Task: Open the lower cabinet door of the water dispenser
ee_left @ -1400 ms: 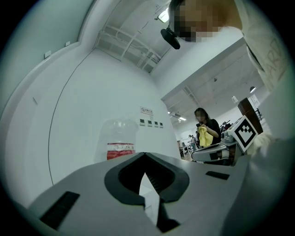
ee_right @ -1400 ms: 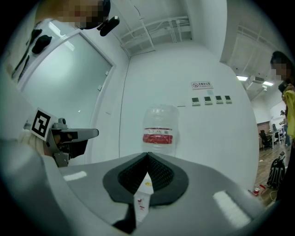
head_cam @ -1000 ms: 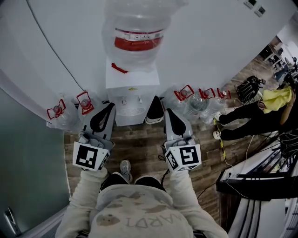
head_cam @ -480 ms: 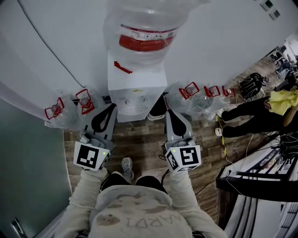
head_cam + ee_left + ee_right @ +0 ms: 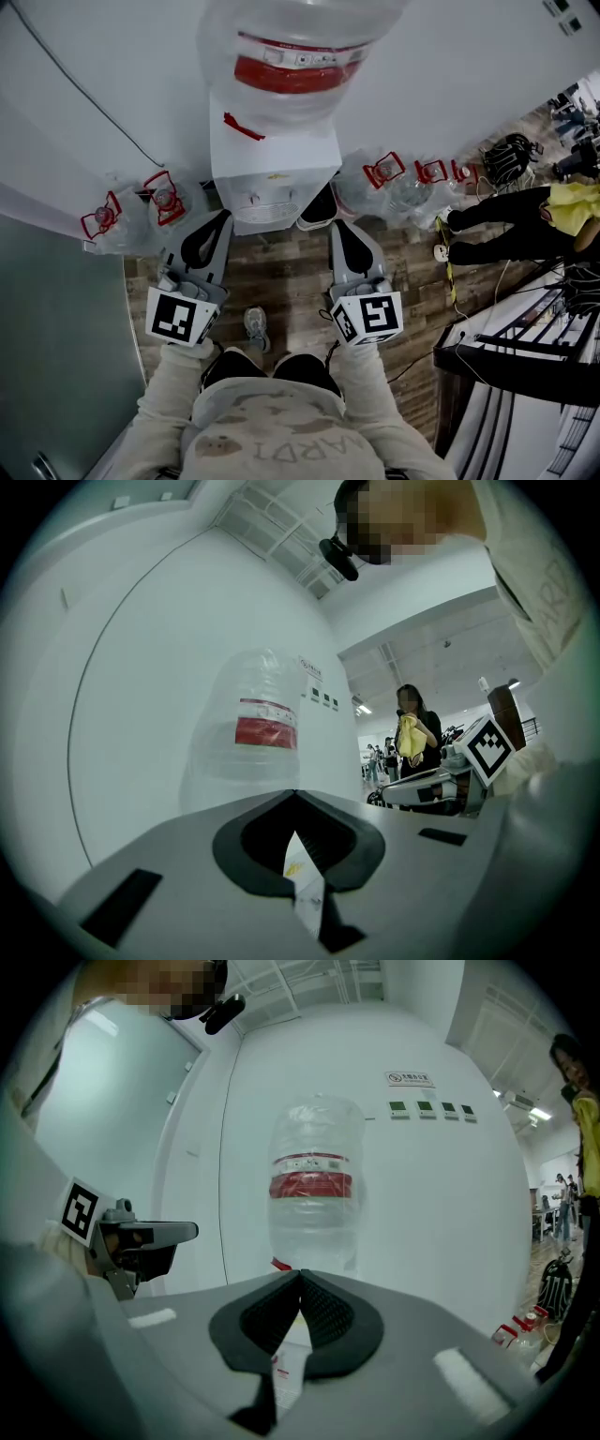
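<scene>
The water dispenser (image 5: 272, 173) stands against the white wall (image 5: 450, 84), straight ahead of the person, with a large clear water bottle (image 5: 295, 52) upturned on its top. From the head view only its top and tap panel show; the lower cabinet door faces away from that camera.

Spare bottles (image 5: 127, 216) with red handles crowd the floor at its left, and more sit at its right. A dark object with a pale rim is tucked against its right side.

A strip of wood floor (image 5: 281, 272) lies between the dispenser and the left tool (image 5: 221, 217) and right tool (image 5: 335, 227), both near it but apart from it. Each tool's jaws are pressed together on nothing.

Each gripper view adds a sliver of white, labelled dispenser front behind its jaws. The left one also shows a person in black (image 5: 412, 738) holding a yellow cloth (image 5: 409, 735).
</scene>
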`<state>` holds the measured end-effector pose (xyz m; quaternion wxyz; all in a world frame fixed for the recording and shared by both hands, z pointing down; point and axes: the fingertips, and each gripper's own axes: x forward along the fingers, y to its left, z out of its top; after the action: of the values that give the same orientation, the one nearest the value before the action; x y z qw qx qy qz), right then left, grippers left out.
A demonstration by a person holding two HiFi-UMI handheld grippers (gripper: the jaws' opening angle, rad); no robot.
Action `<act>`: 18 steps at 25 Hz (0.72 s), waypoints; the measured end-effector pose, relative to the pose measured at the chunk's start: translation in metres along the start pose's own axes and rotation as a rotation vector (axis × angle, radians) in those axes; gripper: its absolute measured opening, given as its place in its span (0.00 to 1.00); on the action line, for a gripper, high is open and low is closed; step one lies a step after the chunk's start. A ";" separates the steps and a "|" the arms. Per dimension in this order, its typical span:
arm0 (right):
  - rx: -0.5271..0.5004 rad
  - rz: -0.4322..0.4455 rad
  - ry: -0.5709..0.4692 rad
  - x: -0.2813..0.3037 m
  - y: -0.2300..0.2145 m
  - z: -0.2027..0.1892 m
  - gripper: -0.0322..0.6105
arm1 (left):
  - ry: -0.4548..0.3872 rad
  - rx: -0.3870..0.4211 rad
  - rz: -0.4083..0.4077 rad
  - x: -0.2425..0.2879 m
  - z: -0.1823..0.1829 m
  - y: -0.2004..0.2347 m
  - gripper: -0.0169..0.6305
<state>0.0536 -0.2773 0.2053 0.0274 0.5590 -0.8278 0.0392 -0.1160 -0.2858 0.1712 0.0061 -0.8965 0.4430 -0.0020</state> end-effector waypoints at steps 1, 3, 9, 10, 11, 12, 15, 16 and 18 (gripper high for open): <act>0.003 -0.001 0.004 0.001 -0.001 -0.003 0.06 | 0.004 -0.008 0.002 0.001 -0.003 0.001 0.03; 0.001 0.004 0.015 0.005 -0.003 -0.009 0.06 | 0.004 0.011 -0.003 0.003 -0.008 0.001 0.03; 0.013 0.024 0.051 0.014 -0.008 -0.036 0.06 | 0.026 -0.011 0.018 0.007 -0.031 0.002 0.03; 0.018 0.027 0.057 0.015 -0.009 -0.042 0.06 | 0.029 -0.015 0.021 0.008 -0.034 0.001 0.03; 0.021 0.031 0.062 0.016 -0.010 -0.047 0.06 | 0.030 -0.012 0.022 0.008 -0.038 0.000 0.03; 0.022 0.037 0.068 0.017 -0.011 -0.053 0.06 | 0.031 -0.003 0.020 0.008 -0.042 -0.001 0.03; 0.027 0.053 0.089 0.021 -0.011 -0.071 0.06 | 0.051 -0.026 0.033 0.008 -0.059 -0.003 0.03; 0.029 0.058 0.096 0.022 -0.011 -0.078 0.06 | 0.061 -0.042 0.039 0.008 -0.065 -0.004 0.03; 0.032 0.069 0.109 0.024 -0.012 -0.091 0.06 | 0.075 -0.053 0.044 0.008 -0.078 -0.005 0.03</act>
<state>0.0557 -0.2946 0.2983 0.0622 0.5273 -0.8432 0.0840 -0.1078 -0.2894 0.2494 -0.0342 -0.8856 0.4626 -0.0234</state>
